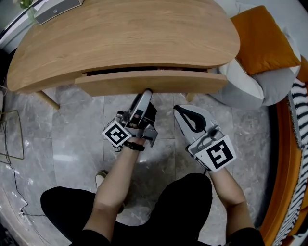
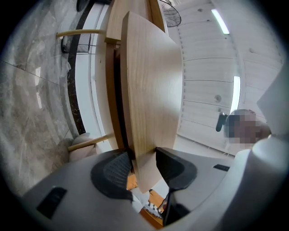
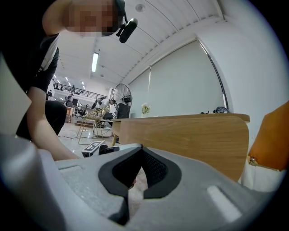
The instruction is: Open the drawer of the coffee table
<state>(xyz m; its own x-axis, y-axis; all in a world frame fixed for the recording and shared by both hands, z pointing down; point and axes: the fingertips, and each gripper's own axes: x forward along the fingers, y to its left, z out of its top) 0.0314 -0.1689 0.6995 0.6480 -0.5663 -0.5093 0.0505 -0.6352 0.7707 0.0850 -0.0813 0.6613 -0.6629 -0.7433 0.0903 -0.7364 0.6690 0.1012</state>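
Observation:
The light wooden coffee table point(image 1: 130, 33) fills the top of the head view. Its drawer front point(image 1: 154, 81) stands slightly out from the table body, with a dark gap above it. My left gripper point(image 1: 147, 92) reaches up to the drawer's lower edge. In the left gripper view the drawer panel point(image 2: 151, 90) sits between the two pads, and the left gripper point(image 2: 143, 162) is shut on it. My right gripper point(image 1: 179, 109) hangs just right of it, below the drawer, touching nothing. In the right gripper view the right gripper point(image 3: 142, 149) is shut and empty, facing the table point(image 3: 189, 135).
A grey box point(image 1: 57, 8) lies on the tabletop's far left. An orange cushion point(image 1: 263, 38) and a grey-white seat point(image 1: 250, 86) stand right of the table, beside striped fabric point(image 1: 301, 110). A wire frame point(image 1: 9, 134) stands at the left on the grey marble floor point(image 1: 72, 144).

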